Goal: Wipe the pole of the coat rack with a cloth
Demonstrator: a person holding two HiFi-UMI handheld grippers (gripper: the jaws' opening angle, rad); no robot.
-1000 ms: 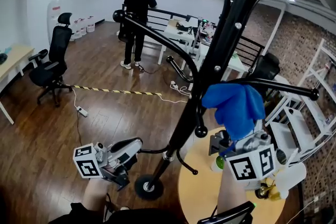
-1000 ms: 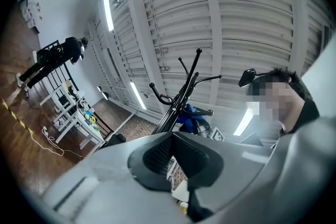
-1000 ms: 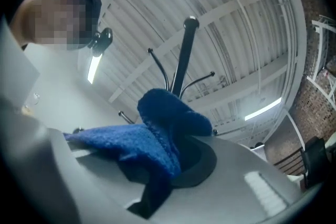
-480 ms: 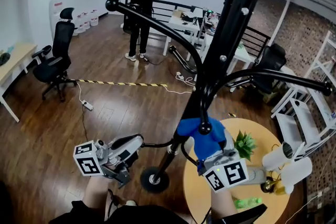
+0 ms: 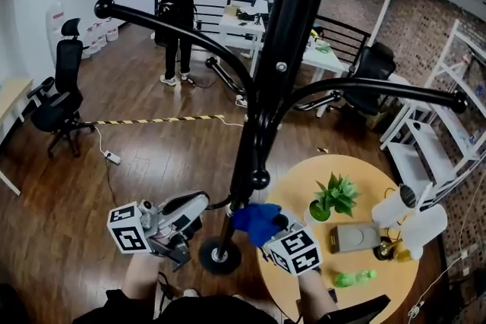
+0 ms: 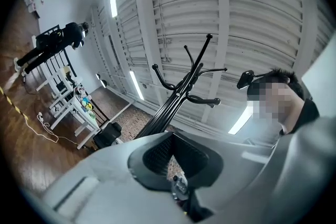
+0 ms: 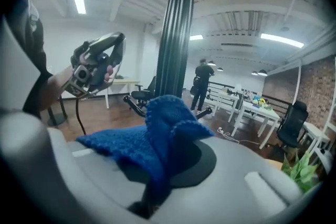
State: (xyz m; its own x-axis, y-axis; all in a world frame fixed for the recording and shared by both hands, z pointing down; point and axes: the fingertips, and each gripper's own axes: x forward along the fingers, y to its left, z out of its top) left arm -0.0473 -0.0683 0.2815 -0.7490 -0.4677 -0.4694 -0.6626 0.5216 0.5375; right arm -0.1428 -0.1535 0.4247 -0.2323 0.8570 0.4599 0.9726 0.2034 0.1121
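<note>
Two grippers. Right gripper (image 5: 267,228) clenched on blue cloth (image 5: 254,215), low beside pole (image 5: 255,125); left gripper (image 5: 197,203) closed. Advice: press cloth firmly, stroke lengthwise.

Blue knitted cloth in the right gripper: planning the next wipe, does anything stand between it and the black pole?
Nothing visible does. The blue knitted cloth, clamped in the right gripper, sits beside the black metal coat-rack pole, low near its base.
</note>
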